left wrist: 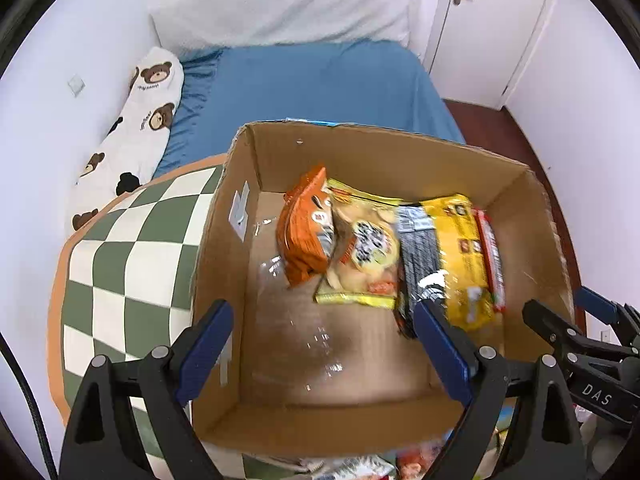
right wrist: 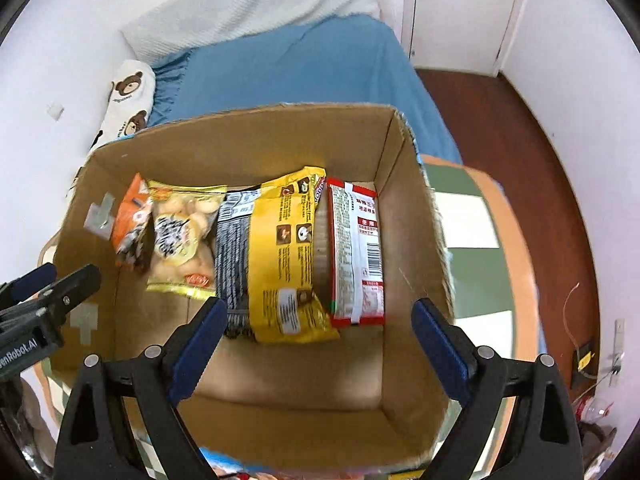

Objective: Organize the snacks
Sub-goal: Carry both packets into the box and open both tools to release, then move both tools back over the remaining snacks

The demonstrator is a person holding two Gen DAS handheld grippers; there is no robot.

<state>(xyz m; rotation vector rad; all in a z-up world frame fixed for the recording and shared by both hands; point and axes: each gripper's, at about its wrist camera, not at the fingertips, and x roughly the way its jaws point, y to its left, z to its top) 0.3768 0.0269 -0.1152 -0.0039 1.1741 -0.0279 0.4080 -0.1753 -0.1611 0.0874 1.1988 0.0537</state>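
Note:
An open cardboard box (left wrist: 224, 216) (right wrist: 404, 152) holds a row of snack packs: an orange pack (left wrist: 304, 228) (right wrist: 130, 220), a yellow cracker bag (left wrist: 364, 248) (right wrist: 180, 240), a grey-black pack (left wrist: 416, 256) (right wrist: 232, 248), a yellow bag (left wrist: 460, 248) (right wrist: 280, 256) and a red-and-white pack (left wrist: 490, 252) (right wrist: 360, 252). My left gripper (left wrist: 324, 328) is open and empty above the box's near left part. My right gripper (right wrist: 320, 328) is open and empty above the near right part; it also shows in the left wrist view (left wrist: 560, 308).
The box stands on a green-and-white checkered table (left wrist: 120, 264) (right wrist: 472, 220) beside a bed with a blue sheet (left wrist: 312, 88). A bear-print pillow (left wrist: 136, 132) lies along the wall. More snack packs (left wrist: 360, 468) lie below the box's near wall. Wooden floor (right wrist: 520, 128) is on the right.

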